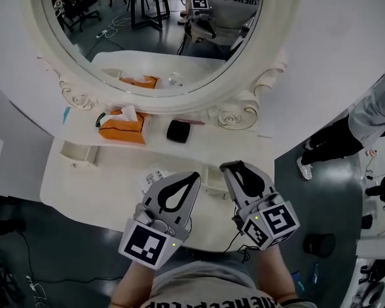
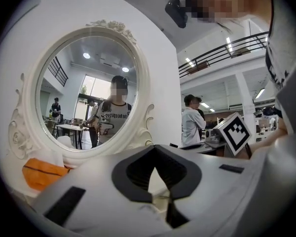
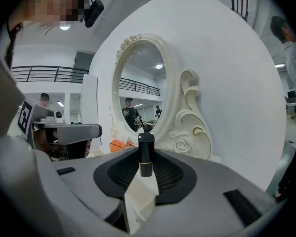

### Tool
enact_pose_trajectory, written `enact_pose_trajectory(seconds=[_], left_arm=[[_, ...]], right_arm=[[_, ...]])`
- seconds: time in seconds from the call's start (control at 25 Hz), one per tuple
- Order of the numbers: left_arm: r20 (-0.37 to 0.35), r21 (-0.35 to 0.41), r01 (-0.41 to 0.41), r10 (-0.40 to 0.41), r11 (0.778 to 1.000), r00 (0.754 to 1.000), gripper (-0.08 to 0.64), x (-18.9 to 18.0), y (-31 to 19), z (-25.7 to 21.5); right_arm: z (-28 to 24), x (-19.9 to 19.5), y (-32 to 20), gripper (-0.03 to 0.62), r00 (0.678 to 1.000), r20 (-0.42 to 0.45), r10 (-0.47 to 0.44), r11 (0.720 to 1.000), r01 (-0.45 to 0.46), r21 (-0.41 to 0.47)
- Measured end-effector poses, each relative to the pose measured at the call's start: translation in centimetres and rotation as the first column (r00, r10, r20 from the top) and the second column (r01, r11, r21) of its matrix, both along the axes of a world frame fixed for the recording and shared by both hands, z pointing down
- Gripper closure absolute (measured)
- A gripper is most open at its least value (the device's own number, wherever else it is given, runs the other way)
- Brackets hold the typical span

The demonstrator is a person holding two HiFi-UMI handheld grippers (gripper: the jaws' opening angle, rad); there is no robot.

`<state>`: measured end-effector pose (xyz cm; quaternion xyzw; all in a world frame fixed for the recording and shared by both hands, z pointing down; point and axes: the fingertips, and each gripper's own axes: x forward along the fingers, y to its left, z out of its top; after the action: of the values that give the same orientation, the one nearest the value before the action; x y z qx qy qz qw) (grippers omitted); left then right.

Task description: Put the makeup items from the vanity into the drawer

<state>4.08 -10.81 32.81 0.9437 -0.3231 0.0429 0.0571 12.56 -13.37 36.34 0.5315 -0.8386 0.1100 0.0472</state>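
Between the right gripper's [image 3: 147, 149] jaws, its own view alone shows a clamped lipstick [image 3: 146, 162]; left gripper [image 2: 155, 147] closed.

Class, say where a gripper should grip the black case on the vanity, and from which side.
Take the black case across its left and right edges, coming down from the front. It lies flat and squarish, so likely only its thin sides offer purchase, and the mirror frame stands close behind.

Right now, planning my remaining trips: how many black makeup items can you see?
2. A black lipstick is clamped in the right gripper; a black compact lies on the vanity below the mirror. More may be hidden.
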Motion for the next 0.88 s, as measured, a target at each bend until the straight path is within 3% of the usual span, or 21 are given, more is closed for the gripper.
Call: enact_pose_trajectory(seconds=[0.52,0.88], left_arm=[[0.021,-0.033,0.09,-0.089,0.995,0.996,0.552,0.2,0.0,1.3],[0.028,-0.042,0.103,-0.101,0.994,0.994,0.552,0.7,0.3,1.8]], right_arm=[[5.2,0.4,-0.7,0.479,0.996,-0.021,-0.083,0.99,0.08,-0.117],[8.1,0.9,-0.2,0.479,0.994,-0.038,-0.101,0.977,0.092,-0.192]])
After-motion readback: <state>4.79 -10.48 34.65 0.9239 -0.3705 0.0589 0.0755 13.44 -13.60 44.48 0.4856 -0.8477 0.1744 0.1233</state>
